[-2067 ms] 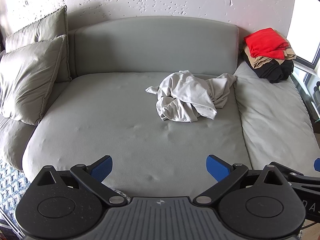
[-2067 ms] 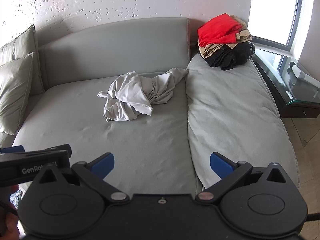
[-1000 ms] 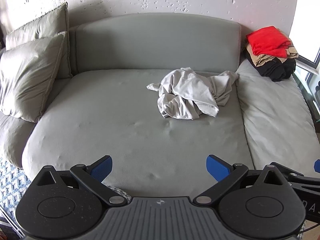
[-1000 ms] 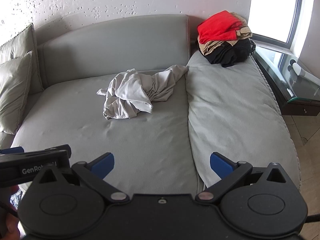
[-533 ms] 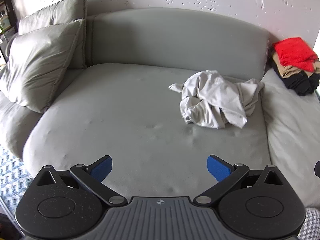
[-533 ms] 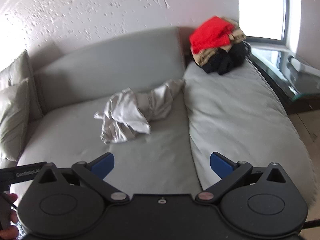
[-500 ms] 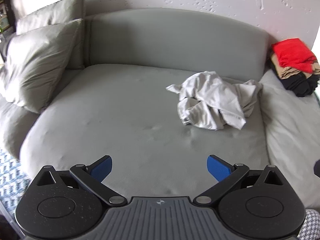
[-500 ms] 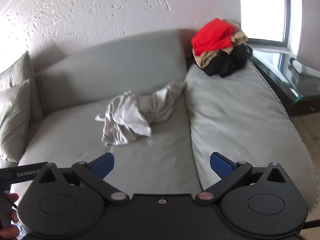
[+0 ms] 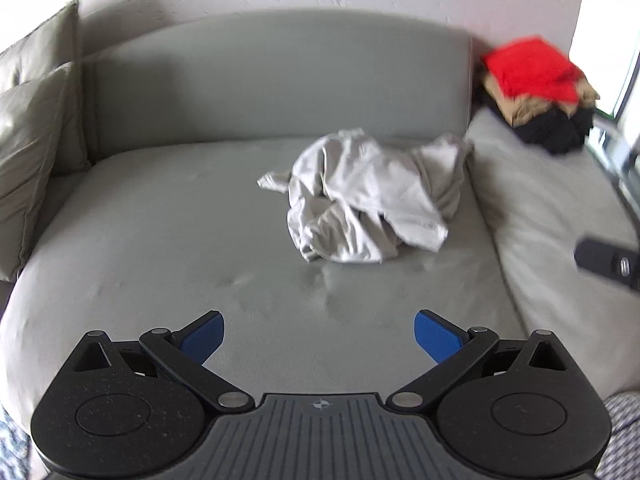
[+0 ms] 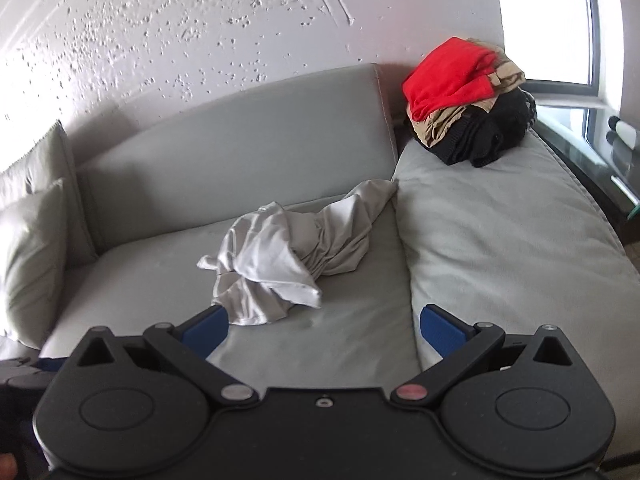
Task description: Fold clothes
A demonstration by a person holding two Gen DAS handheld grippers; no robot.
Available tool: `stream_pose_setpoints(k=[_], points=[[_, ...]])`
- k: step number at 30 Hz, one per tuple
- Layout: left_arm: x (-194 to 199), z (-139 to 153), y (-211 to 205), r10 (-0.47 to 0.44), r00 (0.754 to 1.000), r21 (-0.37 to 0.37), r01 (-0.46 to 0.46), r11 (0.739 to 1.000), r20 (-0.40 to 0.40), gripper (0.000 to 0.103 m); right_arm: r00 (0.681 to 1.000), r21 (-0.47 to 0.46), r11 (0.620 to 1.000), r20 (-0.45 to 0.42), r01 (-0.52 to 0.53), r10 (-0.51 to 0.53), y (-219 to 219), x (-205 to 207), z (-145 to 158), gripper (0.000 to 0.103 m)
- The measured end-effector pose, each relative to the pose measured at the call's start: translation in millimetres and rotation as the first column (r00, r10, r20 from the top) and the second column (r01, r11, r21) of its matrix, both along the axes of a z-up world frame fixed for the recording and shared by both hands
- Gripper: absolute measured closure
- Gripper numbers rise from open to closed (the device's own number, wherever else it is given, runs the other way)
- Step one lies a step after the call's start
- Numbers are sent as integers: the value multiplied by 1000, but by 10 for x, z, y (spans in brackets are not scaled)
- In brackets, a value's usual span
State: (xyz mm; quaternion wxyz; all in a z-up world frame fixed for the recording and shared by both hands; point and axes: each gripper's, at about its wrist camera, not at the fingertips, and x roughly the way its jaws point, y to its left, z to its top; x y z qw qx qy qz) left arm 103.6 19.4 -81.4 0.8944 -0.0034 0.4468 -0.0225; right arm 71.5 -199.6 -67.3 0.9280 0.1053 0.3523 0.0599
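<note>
Two grey-green square cushions (image 9: 28, 148) stood upright at the far left, leaning against the end of the grey upholstered sofa (image 9: 160, 240). The wide seat in front of them lay bare.

The left gripper (image 9: 319, 334), a black two-finger unit with blue pads, hovered above the front edge of the seat. Its fingers (image 9: 202, 336) were spread wide and held nothing. The garment lay well ahead of them, not touching either pad.

The crumpled pale grey garment (image 9: 368, 200) lay in a loose heap on the seat, right of centre and near the curved backrest. One end of the cloth reached the seam where the seat met the lighter grey side cushion (image 10: 512, 248). The wrist views did not show what kind of garment it was.

The right gripper (image 10: 323, 326), of the same black and blue build, was held over the seat near that seam. Its fingers (image 10: 440, 330) were also spread wide and empty. In the right wrist view its left pad appeared just at the near edge of the garment; contact could not be confirmed.

At the far right corner of the side cushion rested a folded stack of clothes (image 10: 464, 104): a red piece on top, a tan one under it, black ones at the bottom. Beyond it, a dark glass-topped side table (image 10: 600, 168) stood below a bright window (image 10: 544, 20).
</note>
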Motion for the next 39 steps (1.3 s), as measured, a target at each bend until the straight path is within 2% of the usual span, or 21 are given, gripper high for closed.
stream_pose_setpoints(k=[4, 8, 10, 12, 14, 15, 16, 19, 20, 24, 25, 26, 27, 31, 33, 36, 39], points=[[195, -139, 140, 102, 991, -110, -112, 988, -88, 1, 999, -38, 999, -34, -39, 38, 43, 300, -204, 0], [340, -218, 184, 119, 992, -92, -121, 988, -29, 5, 997, -38, 996, -20, -79, 78, 75, 568, -437, 0], [442, -272, 204, 125, 992, -76, -127, 989, -29, 11, 993, -52, 992, -3, -115, 115, 117, 715, -566, 0], [540, -332, 220, 125, 991, -66, -128, 990, -35, 29, 989, -86, 985, -5, -148, 149, 187, 885, -711, 1], [625, -398, 225, 120, 992, -66, -123, 990, -46, 40, 982, -111, 975, -17, -191, 190, 268, 1040, -857, 14], [656, -428, 228, 119, 992, -66, -122, 990, -51, 42, 978, -121, 970, -25, -209, 207, 309, 1106, -926, 20], [683, -457, 233, 118, 991, -66, -122, 990, -56, 43, 974, -130, 966, -33, -225, 223, 348, 1166, -995, 34], [724, -524, 238, 117, 992, -65, -120, 991, -49, 61, 964, -164, 950, -58, -266, 260, 457, 1321, -1194, 57], [731, -541, 243, 120, 992, -63, -123, 990, -44, 67, 960, -168, 945, -62, -280, 274, 479, 1355, -1250, 61], [747, -583, 230, 99, 994, -90, -102, 991, -46, 66, 950, -181, 933, -30, -312, 311, 527, 1461, -1367, 65], [740, -586, 221, 92, 995, -99, -96, 990, -42, 65, 947, -176, 931, -17, -319, 321, 532, 1483, -1370, 70], [724, -579, 211, 83, 996, -110, -86, 990, -37, 65, 945, -158, 932, -8, -325, 328, 528, 1505, -1357, 88], [707, -568, 200, 72, 997, -121, -76, 990, -30, 65, 942, -134, 934, 1, -332, 335, 520, 1527, -1333, 99], [570, -465, 150, 24, 1000, -163, -23, 986, 10, 65, 954, 38, 954, 53, -296, 294, 369, 1490, -1002, 101], [484, -400, 120, 6, 1000, -184, -1, 983, 27, 66, 968, 165, 954, 74, -249, 239, 191, 1412, -742, 101], [327, -291, 66, -22, 998, -212, 34, 977, 60, 66, 983, 339, 923, 105, -179, 152, -137, 1219, -301, 101], [142, -182, 17, -53, 995, -230, 72, 971, 88, 66, 991, 452, 885, 121, -108, 59, -535, 901, 114, 101]])
